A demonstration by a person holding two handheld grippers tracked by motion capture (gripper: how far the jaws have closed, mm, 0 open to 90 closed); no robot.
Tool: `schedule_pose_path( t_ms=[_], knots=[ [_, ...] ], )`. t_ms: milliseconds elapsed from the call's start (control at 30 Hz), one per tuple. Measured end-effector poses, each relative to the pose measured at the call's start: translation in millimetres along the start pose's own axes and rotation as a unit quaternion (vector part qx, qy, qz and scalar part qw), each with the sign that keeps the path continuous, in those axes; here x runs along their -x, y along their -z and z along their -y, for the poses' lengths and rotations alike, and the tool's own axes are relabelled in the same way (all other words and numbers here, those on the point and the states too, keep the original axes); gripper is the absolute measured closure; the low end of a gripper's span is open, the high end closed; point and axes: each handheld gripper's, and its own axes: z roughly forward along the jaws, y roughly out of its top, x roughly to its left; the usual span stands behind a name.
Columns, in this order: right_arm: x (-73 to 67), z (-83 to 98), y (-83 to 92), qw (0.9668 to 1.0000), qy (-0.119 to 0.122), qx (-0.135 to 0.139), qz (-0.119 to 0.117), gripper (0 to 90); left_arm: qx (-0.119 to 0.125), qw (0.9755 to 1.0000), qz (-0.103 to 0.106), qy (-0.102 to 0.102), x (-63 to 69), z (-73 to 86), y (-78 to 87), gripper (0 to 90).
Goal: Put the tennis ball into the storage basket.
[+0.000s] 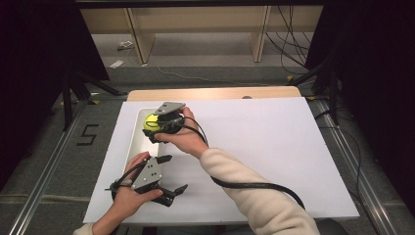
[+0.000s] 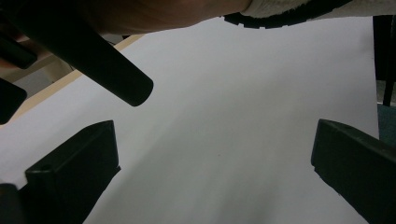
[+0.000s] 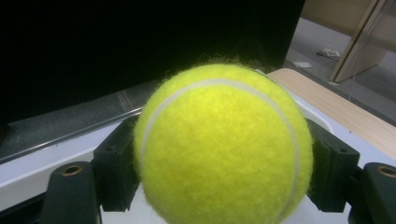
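Note:
A yellow tennis ball (image 1: 149,121) (image 3: 224,144) is clamped between the jaws of my right gripper (image 1: 151,127) (image 3: 223,163), which is shut on it. The ball hangs over the far end of a long white tray (image 1: 134,143) at the left of the table. In the right gripper view both black pads (image 3: 114,165) press on the ball's sides, and the tray's rim (image 3: 314,113) shows behind. My left gripper (image 1: 174,173) (image 2: 212,140) rests low near the front left edge, open, with nothing between its jaws but the white sheet (image 2: 233,98).
A white sheet (image 1: 264,147) covers most of the wooden table (image 1: 215,93). The right forearm (image 1: 244,186) and its black cable (image 1: 264,186) cross the middle front. Dark curtains, floor rails and wooden furniture legs surround the table.

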Motion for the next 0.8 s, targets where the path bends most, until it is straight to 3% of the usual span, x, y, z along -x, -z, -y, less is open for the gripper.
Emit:
schedule_pose_path(
  t_ms=[800],
  knots=[
    [-5.7,0.9,-14.8,0.9996,0.001,-0.017,-0.021,26.1,0.000,1.0000,0.002,0.001,0.8,-0.2,-0.3,0.4]
  ],
)
